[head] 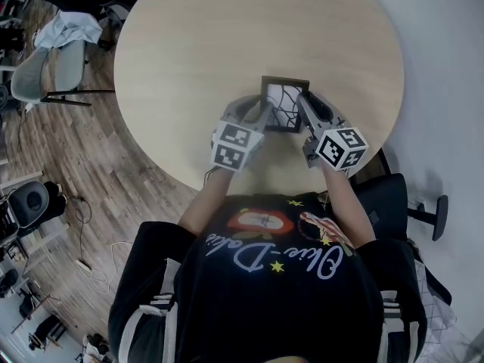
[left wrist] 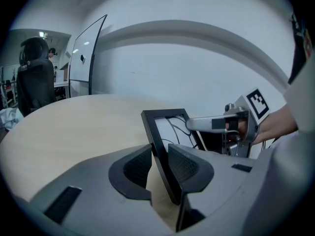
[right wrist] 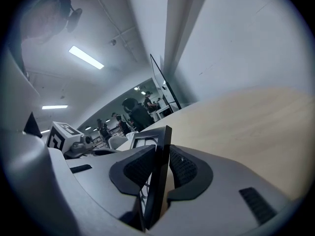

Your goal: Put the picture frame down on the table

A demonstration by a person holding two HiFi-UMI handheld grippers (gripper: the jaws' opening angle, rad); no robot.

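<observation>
Two grippers share this load evenly. My left gripper (head: 259,117) is clamped on the left rail of the picture frame (head: 285,99), and my right gripper (head: 305,112) is clamped on the right rail, so neither hand is nearer.

The frame hangs between them over the near part of the round table (head: 227,29). Its width runs from one gripper to the other, and its picture side is tipped up toward my head camera. Lowering it turns on that tilt, and I judge the bottom edge should meet the wood first. I cannot tell whether it already touches.

The frame is a thin black moulding with square corners, holding a glossy pane over a black line drawing. Ribbed dark pads (left wrist: 139,166) pinch the narrow rail on both faces. The tabletop is pale, matte and flat, with a fine wood grain.
</observation>
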